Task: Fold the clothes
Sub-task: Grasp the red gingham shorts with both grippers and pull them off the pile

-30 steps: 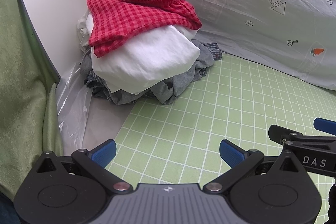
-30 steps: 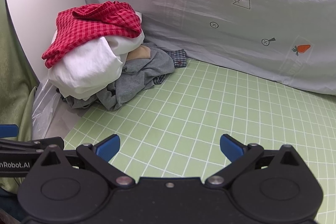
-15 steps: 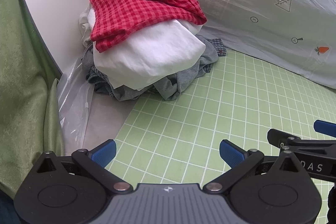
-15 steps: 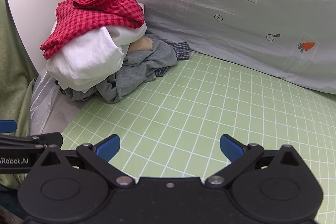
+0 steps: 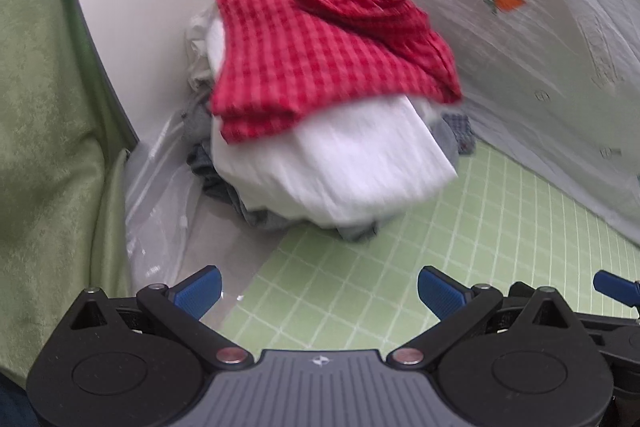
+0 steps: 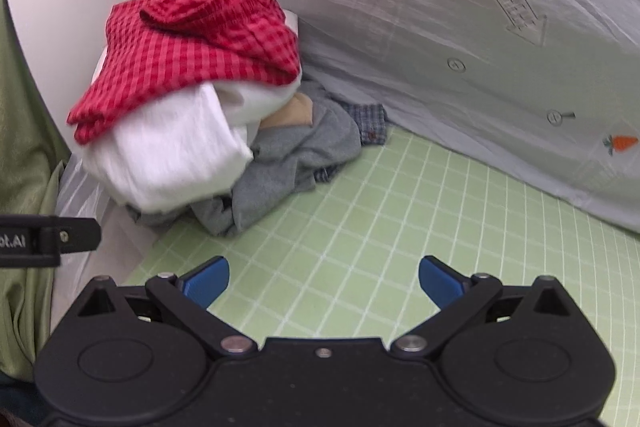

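A pile of clothes sits in the far left corner of the green grid mat (image 5: 460, 259). A red checked garment (image 5: 320, 59) lies on top, also in the right wrist view (image 6: 192, 55). Under it is a white garment (image 5: 340, 163) (image 6: 172, 155), then grey clothes (image 6: 296, 155) and a bit of blue plaid cloth (image 6: 370, 125). My left gripper (image 5: 319, 293) is open and empty, close in front of the pile. My right gripper (image 6: 324, 279) is open and empty, a little right of the left one, short of the pile.
A white wall panel (image 5: 160, 7) stands behind the pile. A grey sheet with carrot prints (image 6: 440, 27) hangs along the back. Clear plastic film (image 5: 160, 195) lies left of the pile. Green fabric (image 5: 48, 107) drapes at the far left.
Both grippers have moved forward and to the left toward the pile, which now looks larger and nearer. Both have stayed open and empty.
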### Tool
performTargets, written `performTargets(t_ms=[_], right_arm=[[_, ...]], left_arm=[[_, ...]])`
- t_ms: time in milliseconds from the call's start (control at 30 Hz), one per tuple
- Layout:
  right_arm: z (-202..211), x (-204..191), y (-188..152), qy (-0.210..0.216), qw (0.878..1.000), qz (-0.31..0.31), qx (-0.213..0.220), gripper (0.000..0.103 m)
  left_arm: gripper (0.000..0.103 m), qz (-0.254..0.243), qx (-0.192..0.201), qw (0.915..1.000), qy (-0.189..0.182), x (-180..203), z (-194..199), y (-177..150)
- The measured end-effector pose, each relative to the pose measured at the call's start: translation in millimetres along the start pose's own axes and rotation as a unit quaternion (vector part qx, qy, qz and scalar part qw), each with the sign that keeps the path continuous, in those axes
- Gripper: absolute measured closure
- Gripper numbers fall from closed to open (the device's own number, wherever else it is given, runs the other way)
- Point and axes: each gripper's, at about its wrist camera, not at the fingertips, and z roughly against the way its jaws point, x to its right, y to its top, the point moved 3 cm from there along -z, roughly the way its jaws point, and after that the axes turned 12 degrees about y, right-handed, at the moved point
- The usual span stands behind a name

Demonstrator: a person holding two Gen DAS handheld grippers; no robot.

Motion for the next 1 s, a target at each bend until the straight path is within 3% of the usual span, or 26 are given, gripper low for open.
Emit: performTargets(t_ms=[67,333,400,500,533,600,633,667,733,1000], right_arm=[[-8,-6,25,0.007,1.0,0.005,0.011,0.005],[-68,-48,115,0.017,0.996,0.068,0.059,0.021],[-88,-53,128,0.018,0.995,0.082,0.061,0.024],[-117,-57,143,0.019,0.994,0.094,0.057,0.03],[-124,-56,145,0.02,0.994,0.098,0.054,0.036],[-134,-56,147,0.027,0.993,0.102,0.05,0.051],[-137,-56,147,0.034,0.993,0.101,0.05,0.062],[-137,-55,146,0.045,0.993,0.098,0.056,0.081],[-136,-52,143,0.057,0.991,0.097,0.067,0.097],[-87,-19,123,0.037,0.987,0.076,0.136,0.101]], left_arm=[[0.002,0.019,0.002,0.9998,0.005,-10,-4,24],[0.031,0.059,-0.012,0.9982,0.002,-39,-63,93],[0.047,0.067,-0.026,0.9974,-0.006,-41,-81,100],[0.062,0.086,-0.04,0.9953,-0.017,-45,-101,107],[0.065,0.09,-0.045,0.9948,-0.021,-45,-105,109],[0.082,0.092,-0.052,0.994,-0.027,-44,-112,110],[0.084,0.091,-0.051,0.9942,-0.027,-43,-113,110],[0.085,0.088,-0.048,0.9946,-0.027,-42,-113,109],[0.088,0.084,-0.045,0.9951,-0.025,-40,-113,108],[0.091,0.09,-0.021,0.9955,-0.019,-45,-88,102]])
